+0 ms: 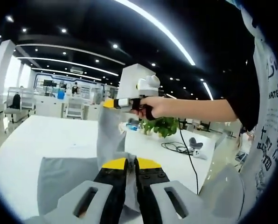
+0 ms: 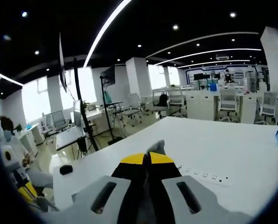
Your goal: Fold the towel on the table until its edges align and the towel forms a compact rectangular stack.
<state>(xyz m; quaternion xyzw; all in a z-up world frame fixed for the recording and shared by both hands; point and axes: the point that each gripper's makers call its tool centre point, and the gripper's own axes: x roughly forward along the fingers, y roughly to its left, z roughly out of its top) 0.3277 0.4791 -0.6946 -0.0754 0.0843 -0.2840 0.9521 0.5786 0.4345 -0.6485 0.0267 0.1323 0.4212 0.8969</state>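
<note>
A grey towel (image 1: 64, 179) is lifted off the white table (image 1: 50, 135), and a strip of it rises between the two grippers. In the left gripper view my left gripper (image 1: 130, 161) is shut on one edge of the cloth. Farther off, my right gripper (image 1: 112, 103), held in a hand (image 1: 153, 107), pinches the towel's upper corner. In the right gripper view the right gripper (image 2: 147, 157) is shut, with a tuft of the towel (image 2: 156, 146) poking out past its yellow tips. The left gripper (image 2: 23, 192) shows low at the left edge, over the table (image 2: 232, 149).
A white power strip (image 2: 204, 176) and a small black object (image 2: 66, 169) lie on the table. A potted plant (image 1: 162, 125) and black cables (image 1: 176, 147) sit at the far side. The person's arm and shirt (image 1: 265, 121) fill the right. Office desks and chairs stand behind.
</note>
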